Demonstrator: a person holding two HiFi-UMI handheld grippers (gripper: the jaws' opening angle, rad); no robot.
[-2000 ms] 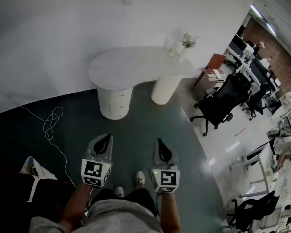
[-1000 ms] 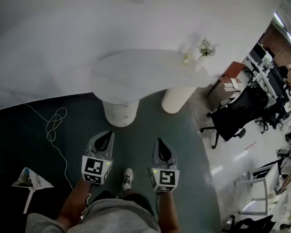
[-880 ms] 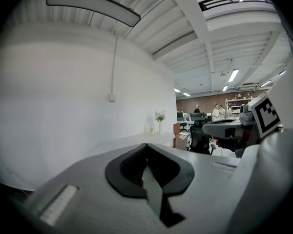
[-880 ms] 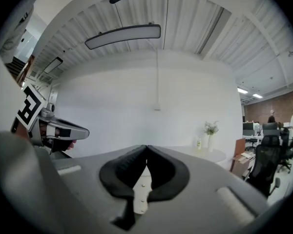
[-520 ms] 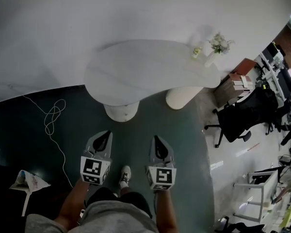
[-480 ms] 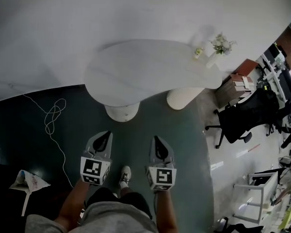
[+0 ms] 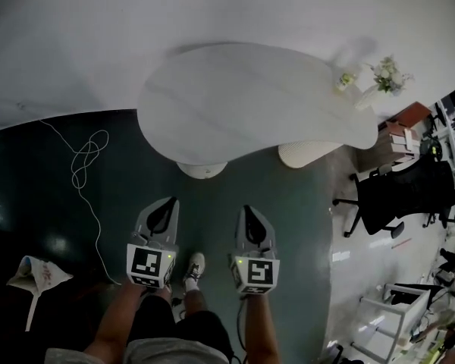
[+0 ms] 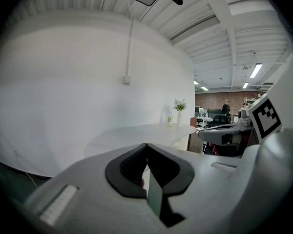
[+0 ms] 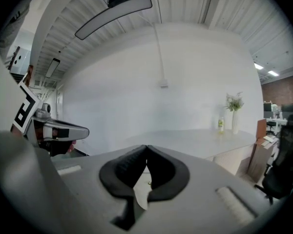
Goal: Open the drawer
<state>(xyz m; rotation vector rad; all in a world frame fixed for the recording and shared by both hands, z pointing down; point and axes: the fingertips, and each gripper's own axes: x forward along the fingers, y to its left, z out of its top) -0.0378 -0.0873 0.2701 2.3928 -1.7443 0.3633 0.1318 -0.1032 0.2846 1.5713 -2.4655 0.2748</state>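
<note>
I hold my left claw (image 7: 167,203) and my right claw (image 7: 248,211) side by side, low over the dark floor (image 7: 288,226). Both claws are closed tight, pad against pad, and there is nothing in them. They point at the big white table (image 7: 250,97) and do not touch it. I cannot see the drawer. Only the bottom of a round white table leg (image 7: 202,170) peeks out under the near edge of the table. A vase of flowers (image 7: 379,82) and a little bottle (image 7: 345,80) stand at the table's far right end. A white cable (image 7: 87,158) lies on the floor to the left.
</note>
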